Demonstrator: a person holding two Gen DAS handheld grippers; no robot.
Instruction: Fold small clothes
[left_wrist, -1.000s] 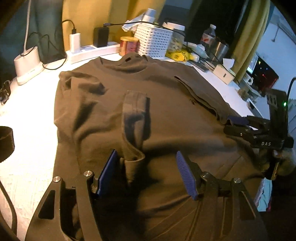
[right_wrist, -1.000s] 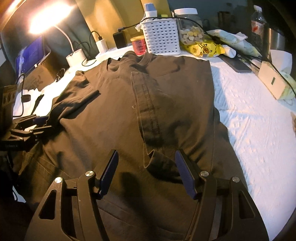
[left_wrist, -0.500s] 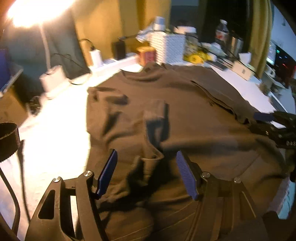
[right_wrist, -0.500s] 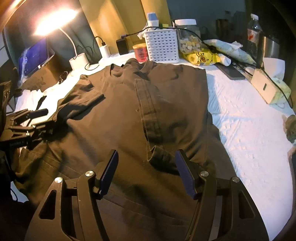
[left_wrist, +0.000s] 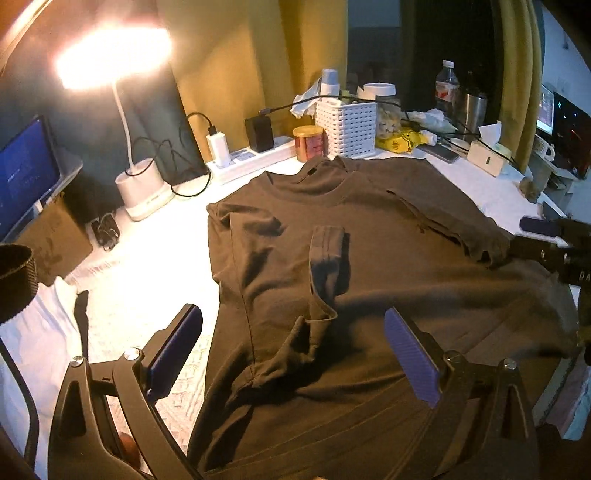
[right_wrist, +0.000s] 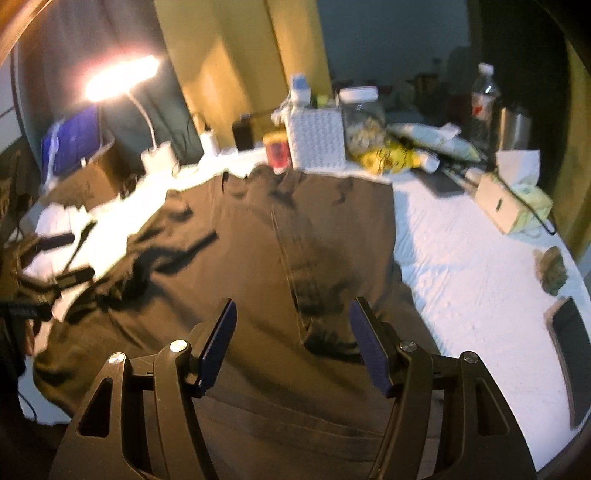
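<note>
A dark olive T-shirt (left_wrist: 388, 266) lies spread on the white tabletop, collar toward the far clutter, both sleeves folded in over the body. The left sleeve (left_wrist: 325, 258) lies as a strip down the shirt. My left gripper (left_wrist: 293, 350) is open and empty, raised above the shirt's lower left part. My right gripper (right_wrist: 293, 343) is open and empty above the shirt's (right_wrist: 258, 266) lower right part; this view is blurred. Each gripper shows at the edge of the other's view: the right one (left_wrist: 550, 243) and the left one (right_wrist: 55, 258).
Along the far edge stand a lit desk lamp (left_wrist: 140, 184), power strip (left_wrist: 251, 162), tin (left_wrist: 308, 142), white basket (left_wrist: 345, 127), jar, bottle (left_wrist: 445, 85) and tissue box (right_wrist: 509, 206). A tablet (left_wrist: 26, 173) stands far left. A dark phone (right_wrist: 570, 354) lies at right.
Both grippers have pulled back and risen from the shirt, jaws staying open. More of the table and the lamp have come into view. The right wrist view has become blurred.
</note>
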